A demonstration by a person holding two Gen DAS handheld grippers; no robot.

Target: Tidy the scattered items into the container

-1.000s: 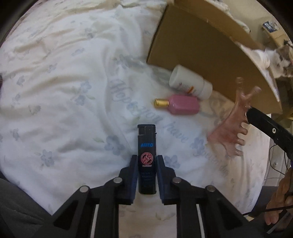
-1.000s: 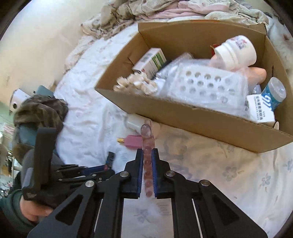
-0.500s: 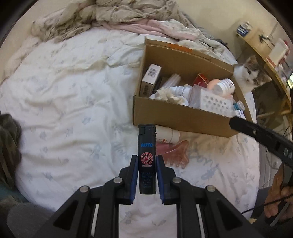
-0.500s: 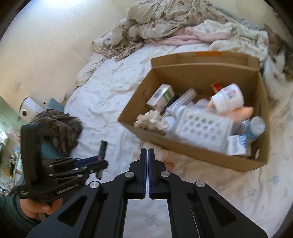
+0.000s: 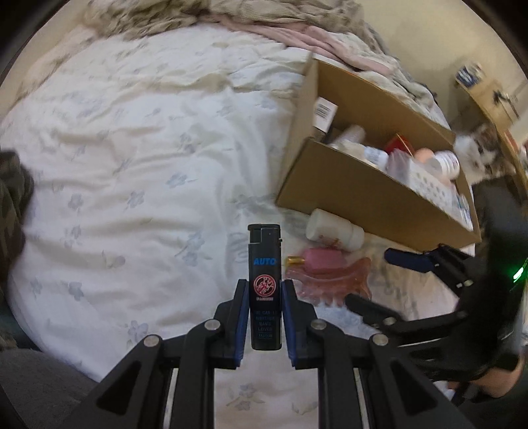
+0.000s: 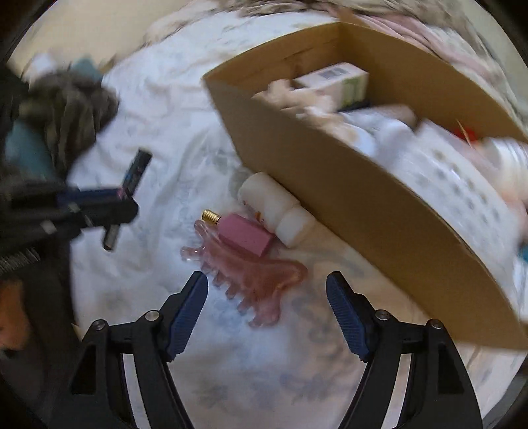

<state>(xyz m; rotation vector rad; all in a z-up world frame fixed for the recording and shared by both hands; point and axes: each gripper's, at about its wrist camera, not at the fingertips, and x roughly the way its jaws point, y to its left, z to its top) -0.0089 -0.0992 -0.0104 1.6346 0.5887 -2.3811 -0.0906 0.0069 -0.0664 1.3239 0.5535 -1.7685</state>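
Observation:
My left gripper point(image 5: 264, 290) is shut on a black lighter point(image 5: 264, 283) and holds it upright above the bed. The lighter also shows in the right wrist view point(image 6: 130, 194), held by the left gripper point(image 6: 115, 208). My right gripper point(image 6: 267, 290) is open and empty, just above a pink hair claw point(image 6: 254, 280) lying on the bedspread. Beside the claw lie a pink bottle with a gold cap point(image 6: 244, 232) and a white bottle point(image 6: 277, 211), against the side of the cardboard box point(image 6: 346, 191). The box point(image 5: 356, 194) holds several items.
A white floral bedspread point(image 5: 132, 165) covers the bed. Crumpled blankets point(image 5: 231, 16) lie at the far end. A dark patterned cloth point(image 6: 72, 112) lies at the left edge. A cat point(image 5: 475, 151) sits behind the box, beside a wooden shelf point(image 5: 488, 95).
The right gripper was shut on the pink hair claw a second ago; the claw now lies on the bed and the gripper is open above it. The left gripper lifted the lighter.

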